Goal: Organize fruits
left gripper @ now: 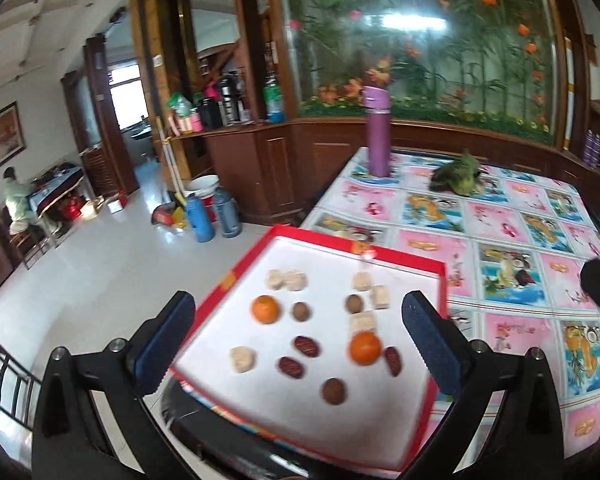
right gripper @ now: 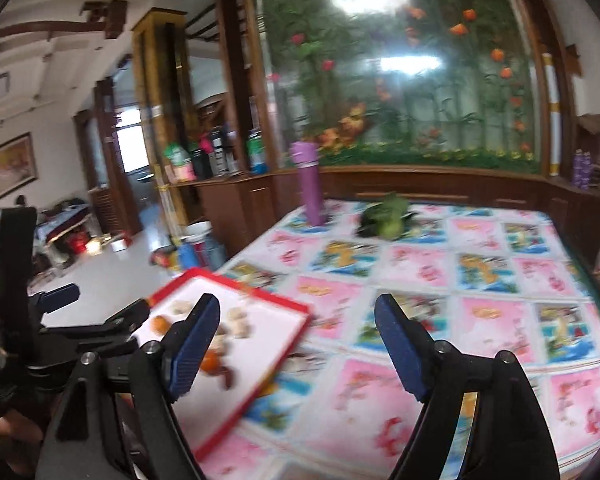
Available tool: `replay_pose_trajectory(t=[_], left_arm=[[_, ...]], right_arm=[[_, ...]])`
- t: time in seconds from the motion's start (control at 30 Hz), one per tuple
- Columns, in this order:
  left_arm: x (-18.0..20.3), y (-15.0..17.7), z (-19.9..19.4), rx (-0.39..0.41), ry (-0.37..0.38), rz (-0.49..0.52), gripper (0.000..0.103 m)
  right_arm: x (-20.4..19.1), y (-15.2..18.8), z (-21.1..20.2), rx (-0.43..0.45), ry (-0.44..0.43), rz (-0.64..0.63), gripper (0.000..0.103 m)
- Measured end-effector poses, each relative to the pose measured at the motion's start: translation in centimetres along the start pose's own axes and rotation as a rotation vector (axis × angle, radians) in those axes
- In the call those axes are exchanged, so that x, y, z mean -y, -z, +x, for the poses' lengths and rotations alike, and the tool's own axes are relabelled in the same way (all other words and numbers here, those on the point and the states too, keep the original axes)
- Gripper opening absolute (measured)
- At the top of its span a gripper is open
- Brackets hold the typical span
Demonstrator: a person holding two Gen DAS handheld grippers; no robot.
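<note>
The table (left gripper: 512,240), under a pink and blue picture-print cloth, fills the right half of both views. At its near-left corner, lower centre of the left wrist view, sits the red-rimmed tray (left gripper: 236,276) with a white floor, one corner hanging past the table edge. A purple flask (left gripper: 377,132) stands upright at the far edge, with a green leafy bundle (left gripper: 458,176) to its right.

Scattered loose on the tray are two oranges (left gripper: 265,309), pale cubes (left gripper: 242,358), three round brown longan-like fruits (left gripper: 333,391) and three red dates (left gripper: 291,367), all apart from one another.

The left gripper (left gripper: 296,344) hangs over the tray's near side, jaws spread wide and empty, the fruit lying straight ahead between and beyond its fingers. The nearest date lies with its long axis slanting across the gap. The right gripper (right gripper: 296,344) is likewise released and empty, but points at bare cloth; the tray lies off to its left, in the lower left of its view. So I judge the left hand far better placed for the first pick.
</note>
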State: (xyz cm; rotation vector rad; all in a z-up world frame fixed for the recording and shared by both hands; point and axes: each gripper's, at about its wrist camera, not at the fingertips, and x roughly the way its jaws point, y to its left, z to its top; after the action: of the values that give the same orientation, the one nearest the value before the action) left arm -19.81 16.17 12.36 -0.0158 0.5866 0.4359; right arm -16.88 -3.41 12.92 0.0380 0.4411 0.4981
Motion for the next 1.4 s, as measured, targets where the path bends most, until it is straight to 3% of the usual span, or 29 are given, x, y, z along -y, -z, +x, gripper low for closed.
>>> replay_pose_trajectory(t=[0.17,0.4,0.97,1.4], left_arm=[[-3.5,0.4,-2.0,0.059,-0.089,-0.051,0.103],[-6.3,0.9,-3.6,0.074,-0.121,-0.093,0.103],[-7.7,2.6,-7.7,0.098,-0.127,-0.105,0.103],[-7.4,2.1,-10.0,0.13,-0.118,-0.112,0.103]], right_arm=[[-3.7,0.5,0.8,-0.028,-0.061,-0.042,0.08],[-6.7,0.2,-0.3,-0.009,-0.097,-0.096,0.08],[-9.0,1.3,-2.4,0.007,-0.126,-0.09,0.08],[-9.1,1.2,-3.7,0.049,-0.116,-0.101,0.08]])
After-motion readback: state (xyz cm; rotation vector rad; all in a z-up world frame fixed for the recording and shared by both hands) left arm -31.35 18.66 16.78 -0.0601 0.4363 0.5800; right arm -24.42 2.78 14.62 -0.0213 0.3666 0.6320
